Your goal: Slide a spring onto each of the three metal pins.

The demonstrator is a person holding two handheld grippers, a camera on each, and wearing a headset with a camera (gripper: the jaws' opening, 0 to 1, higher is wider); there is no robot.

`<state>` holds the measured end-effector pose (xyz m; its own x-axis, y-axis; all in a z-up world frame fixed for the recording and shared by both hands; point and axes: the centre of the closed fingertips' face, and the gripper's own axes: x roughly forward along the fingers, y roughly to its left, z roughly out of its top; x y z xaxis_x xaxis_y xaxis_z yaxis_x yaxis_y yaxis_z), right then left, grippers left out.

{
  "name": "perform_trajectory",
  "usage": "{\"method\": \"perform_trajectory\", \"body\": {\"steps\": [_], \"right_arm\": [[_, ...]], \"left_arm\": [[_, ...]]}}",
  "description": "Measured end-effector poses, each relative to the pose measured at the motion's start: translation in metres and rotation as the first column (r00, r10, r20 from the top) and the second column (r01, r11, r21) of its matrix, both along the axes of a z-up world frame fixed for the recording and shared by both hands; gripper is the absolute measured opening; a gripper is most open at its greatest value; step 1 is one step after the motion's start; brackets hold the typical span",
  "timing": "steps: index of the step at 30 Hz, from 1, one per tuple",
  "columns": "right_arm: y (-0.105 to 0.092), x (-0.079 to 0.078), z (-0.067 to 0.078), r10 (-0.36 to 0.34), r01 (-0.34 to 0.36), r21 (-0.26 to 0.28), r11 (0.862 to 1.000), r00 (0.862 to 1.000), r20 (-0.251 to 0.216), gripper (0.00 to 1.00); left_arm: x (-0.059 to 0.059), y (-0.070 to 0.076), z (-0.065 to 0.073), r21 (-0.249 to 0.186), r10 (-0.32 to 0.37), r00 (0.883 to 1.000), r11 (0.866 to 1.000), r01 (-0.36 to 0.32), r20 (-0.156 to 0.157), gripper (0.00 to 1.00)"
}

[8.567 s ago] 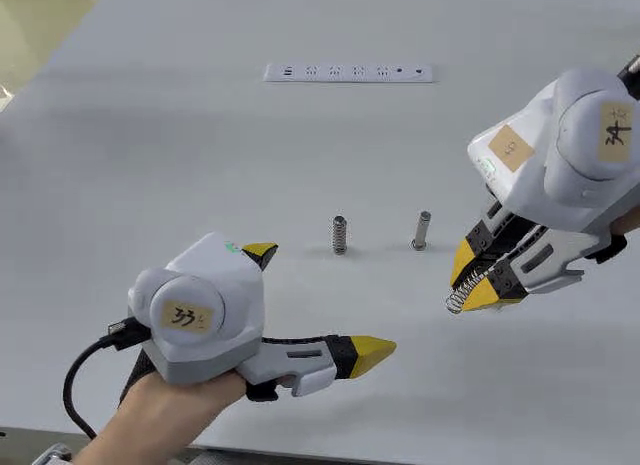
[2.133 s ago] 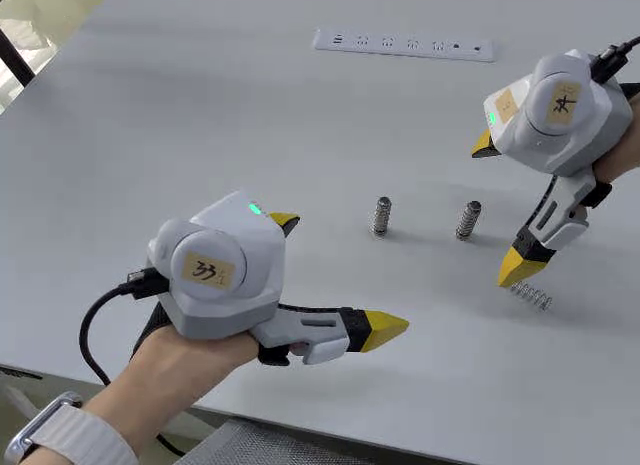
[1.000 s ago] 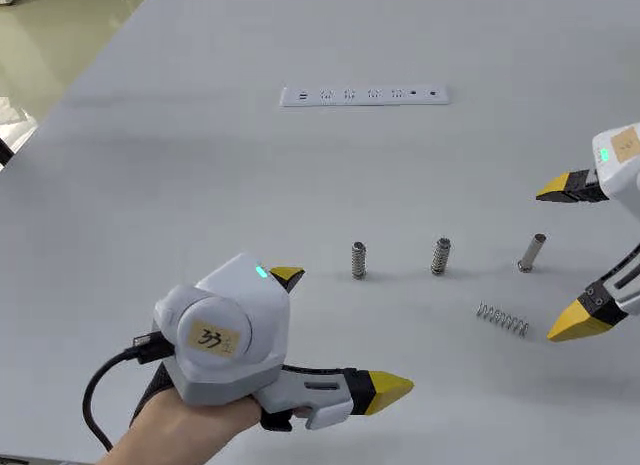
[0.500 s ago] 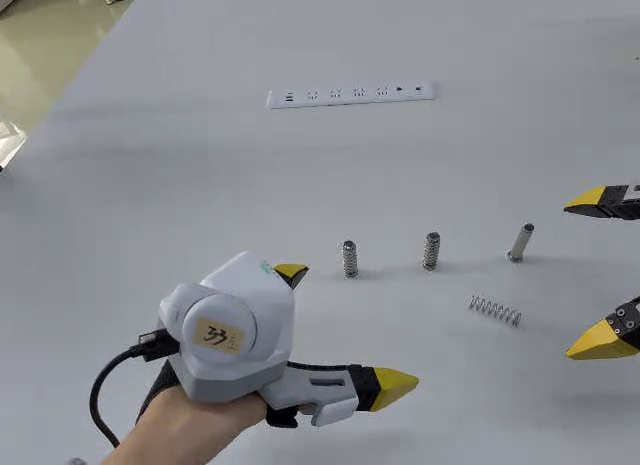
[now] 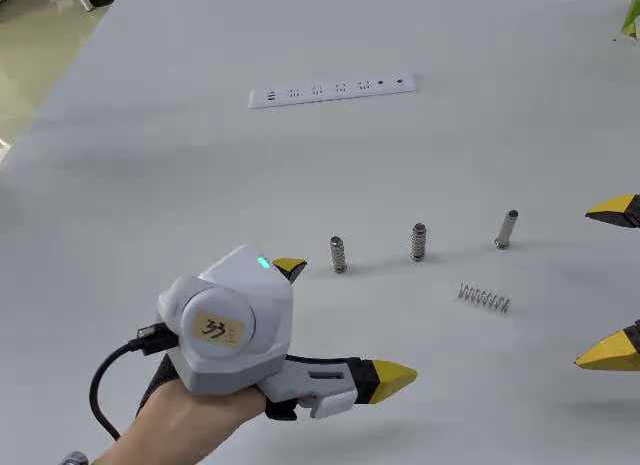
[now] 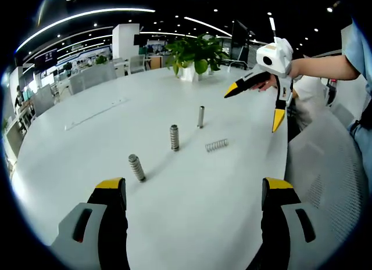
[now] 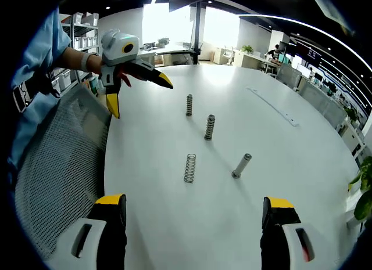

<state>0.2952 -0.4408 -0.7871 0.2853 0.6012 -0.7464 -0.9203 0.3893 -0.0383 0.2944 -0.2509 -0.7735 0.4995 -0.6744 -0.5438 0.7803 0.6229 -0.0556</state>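
White tabletop (image 7: 152, 226) spreads before my right gripper (image 7: 195, 202), jaws wide apart, empty. Loose spring (image 7: 189, 167) lies ahead, bare pin (image 7: 241, 165) just right of it; a careless pinch may roll it away or tip the pin.

I count three metal pins in a row. Two carry one spring each, the middle pin (image 5: 418, 242) and the end pin (image 5: 339, 254) farthest from the one bare pin (image 5: 506, 229). Springs total three: one loose spring (image 5: 484, 298) lies near the bare pin. I see one power strip (image 5: 333, 90), well beyond the bare pin.
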Motion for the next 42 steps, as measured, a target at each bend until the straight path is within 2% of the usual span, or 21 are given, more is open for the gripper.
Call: {"method": "perform_trajectory", "body": {"steps": [9,14,17,19,22,24,26,28,31,35,39,42], "right_arm": [[-0.005,-0.011,0.001,-0.041,0.041,0.025,0.999,0.999,0.0,0.97],[-0.01,-0.014,0.001,-0.074,0.074,0.039,0.996,0.997,0.0,0.96],[-0.012,-0.016,0.002,-0.092,0.092,0.052,0.994,0.996,-0.004,0.95],[-0.014,-0.018,0.001,-0.098,0.098,0.053,0.994,0.995,-0.005,0.94],[-0.016,-0.019,0.0,-0.11,0.111,0.059,0.992,0.994,-0.01,0.94],[-0.017,-0.021,-0.001,-0.116,0.117,0.061,0.991,0.993,-0.012,0.94],[-0.02,-0.022,-0.002,-0.124,0.125,0.064,0.99,0.992,-0.018,0.93],[-0.022,-0.024,-0.003,-0.128,0.129,0.064,0.99,0.992,-0.021,0.91],[-0.025,-0.025,-0.005,-0.141,0.143,0.067,0.987,0.99,-0.026,0.9],[-0.031,-0.024,-0.009,-0.163,0.165,0.074,0.984,0.986,-0.032,0.91],[-0.033,-0.027,-0.011,-0.173,0.175,0.077,0.982,0.984,-0.036,0.91],[-0.036,-0.028,-0.013,-0.181,0.184,0.081,0.98,0.983,-0.041,0.92]], "left_arm": [[0.001,-0.007,-0.001,0.023,-0.052,0.999,0.998,0.052,-0.003,0.96],[0.001,-0.016,-0.003,0.029,-0.084,0.996,0.996,0.084,-0.006,0.96],[-0.002,-0.025,-0.003,0.017,-0.127,0.992,0.992,0.127,-0.019,0.96],[-0.002,-0.028,-0.006,0.043,-0.153,0.988,0.987,0.154,-0.02,0.93],[-0.002,-0.036,-0.009,0.047,-0.189,0.981,0.981,0.191,-0.032,0.91],[-0.002,-0.042,-0.009,0.056,-0.227,0.974,0.972,0.228,-0.028,0.89],[-0.001,-0.047,-0.011,0.068,-0.254,0.966,0.964,0.256,-0.042,0.88],[0.0,-0.054,-0.01,0.078,-0.294,0.955,0.952,0.296,-0.035,0.87],[0.003,-0.062,-0.012,0.095,-0.336,0.941,0.936,0.338,-0.041,0.84],[0.01,-0.072,-0.014,0.11,-0.376,0.926,0.919,0.379,-0.044,0.84],[0.015,-0.083,-0.015,0.121,-0.399,0.916,0.908,0.402,-0.044,0.81],[0.016,-0.094,-0.011,0.12,-0.429,0.903,0.895,0.43,-0.033,0.79]]}}
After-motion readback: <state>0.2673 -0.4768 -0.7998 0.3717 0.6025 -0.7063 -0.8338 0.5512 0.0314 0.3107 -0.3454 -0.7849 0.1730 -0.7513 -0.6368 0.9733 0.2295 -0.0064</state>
